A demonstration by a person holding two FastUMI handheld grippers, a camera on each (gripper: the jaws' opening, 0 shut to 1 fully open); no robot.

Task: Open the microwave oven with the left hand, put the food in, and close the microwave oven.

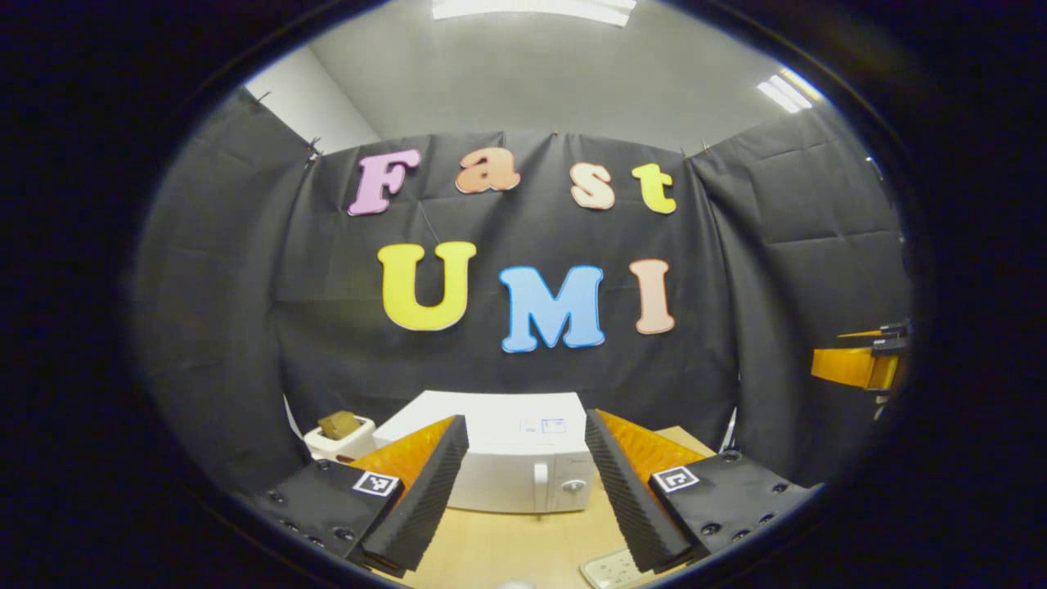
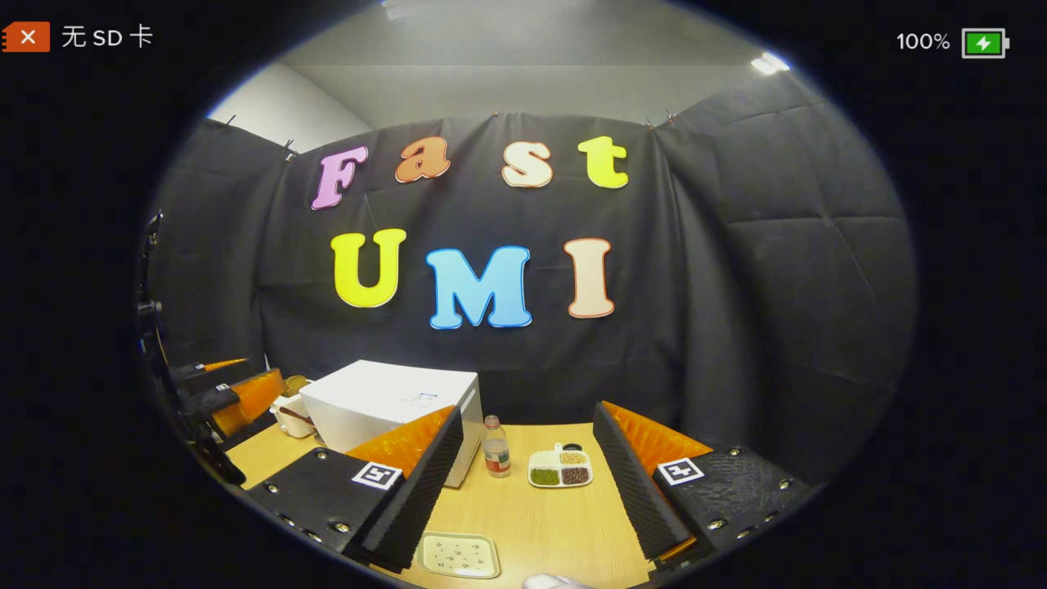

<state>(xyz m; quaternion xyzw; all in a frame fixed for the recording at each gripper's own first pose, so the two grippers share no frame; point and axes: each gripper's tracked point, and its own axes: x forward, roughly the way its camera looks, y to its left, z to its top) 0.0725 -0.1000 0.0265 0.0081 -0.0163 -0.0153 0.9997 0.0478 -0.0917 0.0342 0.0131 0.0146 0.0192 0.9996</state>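
Your left gripper [image 1: 523,499] and right gripper [image 2: 519,483]: fingers spread wide, holding nothing. Microwave [image 1: 515,466] closed on worktop [image 2: 540,515].

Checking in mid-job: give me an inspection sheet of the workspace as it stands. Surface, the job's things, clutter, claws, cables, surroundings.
Surface: light wooden table, mostly bare at the front.
Job's things: white microwave, door shut, handle and knob on its right front; compartment plate of food to its right, outside the oven.
Clutter: small bottle between microwave and food plate; white toaster with a brown item in it, left of the microwave; patterned tray at the table's near edge.
Claws: left claw open, aimed at the microwave front, apart from it; right claw open, holding nothing.
Cables: nothing seen.
Surroundings: black cloth walls, ceiling lights.
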